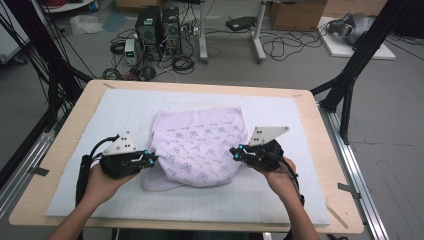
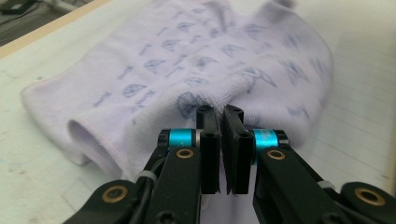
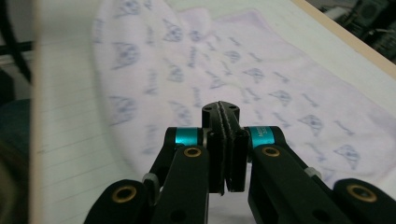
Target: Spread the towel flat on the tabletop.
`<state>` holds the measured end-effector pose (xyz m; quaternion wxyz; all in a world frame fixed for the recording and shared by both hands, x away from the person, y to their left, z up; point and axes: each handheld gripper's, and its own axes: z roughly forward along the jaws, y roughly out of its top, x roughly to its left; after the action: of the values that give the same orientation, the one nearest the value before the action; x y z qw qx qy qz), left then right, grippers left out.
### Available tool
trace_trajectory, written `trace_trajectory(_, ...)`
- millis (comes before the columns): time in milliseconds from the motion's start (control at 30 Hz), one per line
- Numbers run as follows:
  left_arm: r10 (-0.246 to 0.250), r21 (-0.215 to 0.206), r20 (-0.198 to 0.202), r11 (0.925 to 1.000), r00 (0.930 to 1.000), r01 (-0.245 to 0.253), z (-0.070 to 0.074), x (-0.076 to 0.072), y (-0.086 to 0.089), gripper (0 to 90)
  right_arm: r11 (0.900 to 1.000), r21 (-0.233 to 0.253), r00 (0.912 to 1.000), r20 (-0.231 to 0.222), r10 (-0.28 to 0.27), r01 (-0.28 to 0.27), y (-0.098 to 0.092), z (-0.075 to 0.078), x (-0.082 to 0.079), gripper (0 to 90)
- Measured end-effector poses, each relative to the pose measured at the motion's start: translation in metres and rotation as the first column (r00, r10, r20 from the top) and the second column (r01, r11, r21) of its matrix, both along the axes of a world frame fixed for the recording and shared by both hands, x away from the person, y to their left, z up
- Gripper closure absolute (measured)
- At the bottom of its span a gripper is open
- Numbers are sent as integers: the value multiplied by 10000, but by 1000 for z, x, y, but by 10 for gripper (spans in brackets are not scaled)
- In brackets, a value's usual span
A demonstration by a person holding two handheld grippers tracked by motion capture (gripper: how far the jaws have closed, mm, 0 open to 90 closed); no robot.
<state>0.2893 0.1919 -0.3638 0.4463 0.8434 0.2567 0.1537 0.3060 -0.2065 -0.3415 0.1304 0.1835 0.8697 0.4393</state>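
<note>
A pale lilac cloth [image 1: 200, 147] with small blue prints lies rumpled on the white mat [image 1: 280, 190]. My left gripper [image 1: 151, 159] is at the cloth's left edge. In the left gripper view it [image 2: 220, 112] is shut on a bunched fold of the cloth [image 2: 154, 70], whose rolled hem curls at the left. My right gripper [image 1: 234, 151] is at the cloth's right edge. In the right gripper view its jaws [image 3: 220, 108] are pressed together over the cloth [image 3: 261, 79], and no fabric shows between them.
The mat covers most of a wooden table [image 1: 325, 150]. Black frame posts [image 1: 357, 60] stand to the right and left of the table. Computers and cables [image 1: 157, 35] sit on the floor beyond the far edge. A person's hands hold both grippers from the near side.
</note>
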Motion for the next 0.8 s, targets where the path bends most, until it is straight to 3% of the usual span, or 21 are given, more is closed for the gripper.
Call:
trace_trajectory(33,154,88,-93,9998,9998,-153,-4,8,-2,855,9998,-80,9998,-64,-167,167,1,-2,9,895)
trace_trajectory(67,309,224,-214,9993,9993,-304,-11,18,-4,855,9998,31,9982,-562,-188,190,6,-13,26,864)
trace_trajectory(133,558,231,-459,9982,9974,-547,-23,32,-8,856,9998,4,9971,-728,-212,213,8,-16,29,842)
trace_trajectory(200,862,469,-568,9954,9947,-836,-33,45,-12,855,9998,138,9953,-962,127,-114,12,-27,30,749)
trace_trajectory(233,955,420,-716,9948,9929,-926,-37,51,-12,855,9997,-30,9943,-1036,243,-247,13,-34,27,706)
trace_trajectory(267,1204,492,-909,9920,9886,-1163,-44,60,-13,855,9984,-364,9905,-1320,376,-427,13,-45,23,665)
trace_trajectory(367,1749,523,-1399,9842,9746,-1691,-56,78,-8,854,9984,-449,9907,-1328,293,-356,10,-57,19,617)
trace_trajectory(400,1875,482,-1503,9821,9707,-1823,-58,81,-5,849,9988,-381,9870,-1591,233,-297,7,-66,18,575)
trace_trajectory(500,1812,452,-1479,9833,9723,-1763,-52,75,-2,815,9994,-190,9874,-1562,269,-302,5,-71,14,539)
trace_trajectory(600,1366,367,-1251,9904,9827,-1330,-41,60,3,688,9991,-90,9866,-1580,401,-421,7,-71,9,485)
trace_trajectory(667,1307,250,-1116,9914,9851,-1286,-37,47,7,568,9979,-211,9897,-1305,584,-617,13,-71,3,467)
trace_trajectory(733,842,26,-1023,9964,9912,-844,-36,35,9,481,9929,-471,9865,-1274,1025,-1093,24,-75,-3,464)
trace_trajectory(800,700,225,-1020,9974,9923,-681,-39,31,6,456,9916,-530,9860,-1253,1104,-1177,26,-78,-3,465)
